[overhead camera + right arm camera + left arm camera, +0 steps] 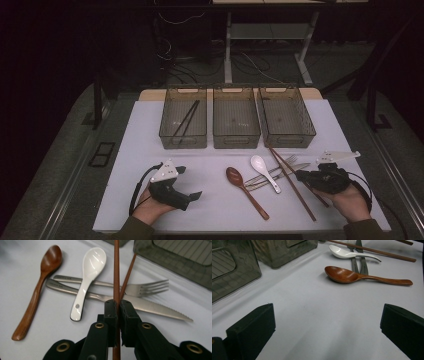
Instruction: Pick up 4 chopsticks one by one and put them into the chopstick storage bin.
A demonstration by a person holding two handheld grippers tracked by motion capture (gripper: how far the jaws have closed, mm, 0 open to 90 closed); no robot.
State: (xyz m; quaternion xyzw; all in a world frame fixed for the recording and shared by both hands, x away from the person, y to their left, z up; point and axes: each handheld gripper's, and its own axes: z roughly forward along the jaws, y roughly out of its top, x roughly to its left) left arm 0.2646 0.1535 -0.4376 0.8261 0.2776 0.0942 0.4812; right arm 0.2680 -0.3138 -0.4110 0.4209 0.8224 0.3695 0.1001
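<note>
A: Pinching one brown chopstick [116, 270], the right tongs [117, 305] are pressed onto it near the desk's [210, 205] front right, over the knife [150, 305] and fork [140, 288].

B: Risk?

A: The second chopstick [128, 272] lies touching it; lifting may drag that along or make the stick pivot in such a thin grip.

B: Left tongs [327, 322]?

A: Spread wide, empty, just above the desk.

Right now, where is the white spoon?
In the high view the white spoon lies on the table right of the middle, between the wooden spoon and the brown chopsticks, its handle across the fork and knife.
</note>
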